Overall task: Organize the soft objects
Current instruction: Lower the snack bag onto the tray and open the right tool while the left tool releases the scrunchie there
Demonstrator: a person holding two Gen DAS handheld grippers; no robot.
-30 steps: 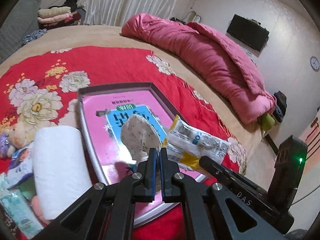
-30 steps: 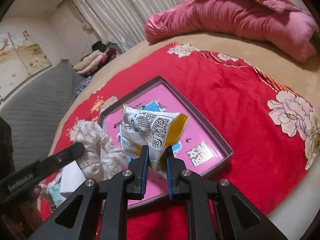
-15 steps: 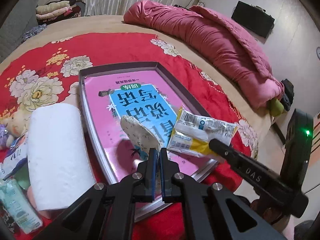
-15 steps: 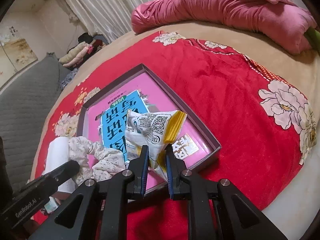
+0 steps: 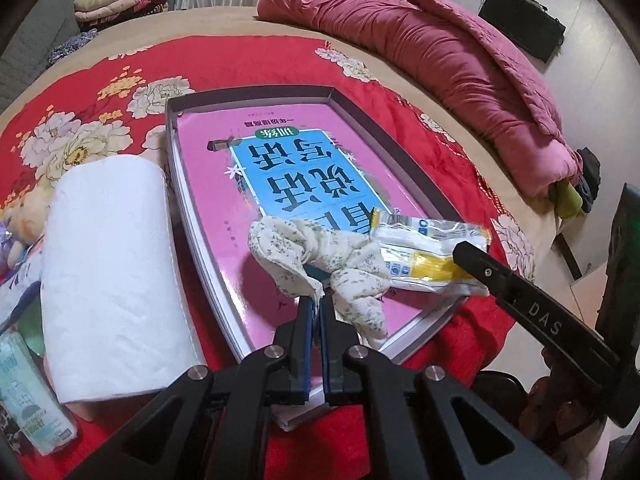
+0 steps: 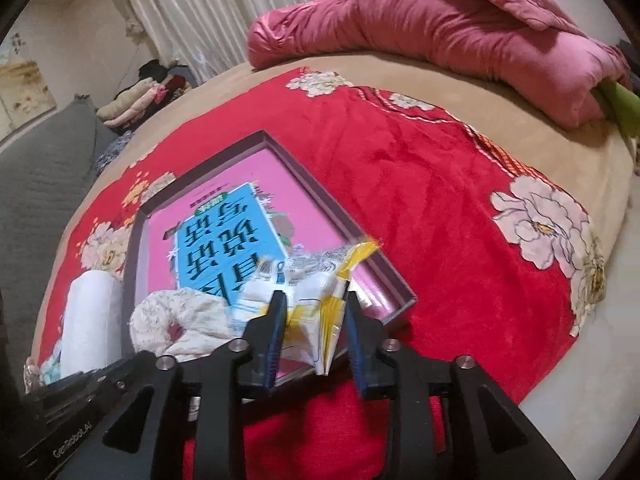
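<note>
Floral-printed cloth (image 5: 320,256) is pinched by the closed left tool (image 5: 315,308) and draped over the pink book in the tray (image 5: 400,144). Beside it, the yellow-and-white packet (image 6: 316,300) is straddled by the spread-open right tool (image 6: 314,312), low over the tray's near corner.

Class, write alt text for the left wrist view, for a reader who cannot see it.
The left gripper pinches a floral cloth lying in a shallow box on a red bedspread. A yellow-and-white packet lies beside the cloth; a paper roll lies left of the box.
</note>
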